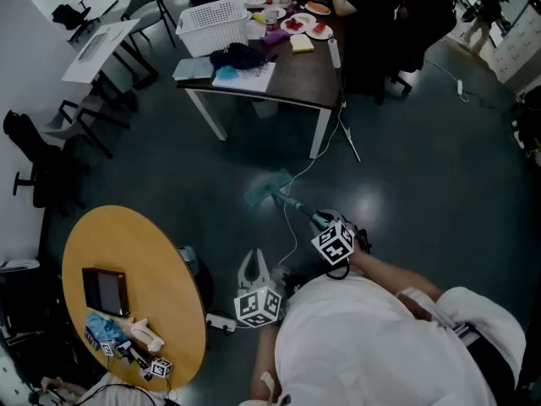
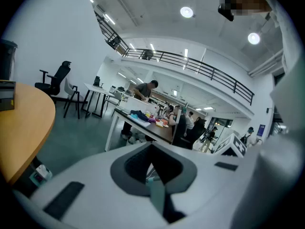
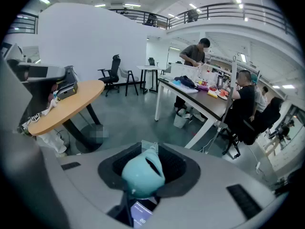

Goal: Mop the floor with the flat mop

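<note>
- Right gripper (image 1: 328, 227) is clamped on the teal handle end (image 3: 142, 178). The flat mop head (image 1: 265, 189) lies on the floor (image 1: 406, 193), far-left of it, near the dark table (image 1: 296, 83).
- Left gripper (image 1: 254, 265): teal sliver between its jaws, grip unclear.
- Likely a light, stiff pole; take the lower shaft too.

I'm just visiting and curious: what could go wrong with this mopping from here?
The white cable trails across the floor right beside the mop head, so a stroke could snag or drag it. The table leg stands just beyond; a long push might knock it.
</note>
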Available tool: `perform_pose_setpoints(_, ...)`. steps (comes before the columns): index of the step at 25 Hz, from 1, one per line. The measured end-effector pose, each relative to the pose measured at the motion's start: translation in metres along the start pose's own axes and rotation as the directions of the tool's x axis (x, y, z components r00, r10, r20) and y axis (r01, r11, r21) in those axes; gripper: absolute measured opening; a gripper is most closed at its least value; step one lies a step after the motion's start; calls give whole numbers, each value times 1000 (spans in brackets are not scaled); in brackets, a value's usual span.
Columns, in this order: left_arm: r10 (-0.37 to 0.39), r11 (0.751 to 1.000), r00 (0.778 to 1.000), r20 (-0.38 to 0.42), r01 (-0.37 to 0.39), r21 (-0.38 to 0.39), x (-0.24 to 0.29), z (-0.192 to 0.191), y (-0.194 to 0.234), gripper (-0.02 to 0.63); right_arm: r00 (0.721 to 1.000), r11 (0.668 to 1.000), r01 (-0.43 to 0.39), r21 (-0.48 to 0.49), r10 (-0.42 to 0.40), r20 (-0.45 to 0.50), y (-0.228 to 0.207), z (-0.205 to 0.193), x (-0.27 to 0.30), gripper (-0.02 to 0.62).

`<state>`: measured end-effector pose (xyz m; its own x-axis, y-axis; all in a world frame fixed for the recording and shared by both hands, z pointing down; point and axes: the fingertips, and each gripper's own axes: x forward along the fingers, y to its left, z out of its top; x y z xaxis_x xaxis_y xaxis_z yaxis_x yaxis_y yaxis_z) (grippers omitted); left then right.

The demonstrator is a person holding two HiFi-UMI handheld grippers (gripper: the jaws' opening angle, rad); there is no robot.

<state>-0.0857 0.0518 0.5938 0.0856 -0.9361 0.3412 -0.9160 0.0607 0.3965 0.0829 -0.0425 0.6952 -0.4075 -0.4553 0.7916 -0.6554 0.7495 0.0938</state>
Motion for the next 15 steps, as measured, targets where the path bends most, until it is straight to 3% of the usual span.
perform_pose_setpoints(9,128,988,991,-48,-123,95,5,-3,16,5,1000,1000,3,12,-3,5,4,1,-1,114)
perform_pose_setpoints(15,119,990,991,-67,-114,79,22,-3,11,5,1000,1000,3,14,-3,10,8,3,-1,114)
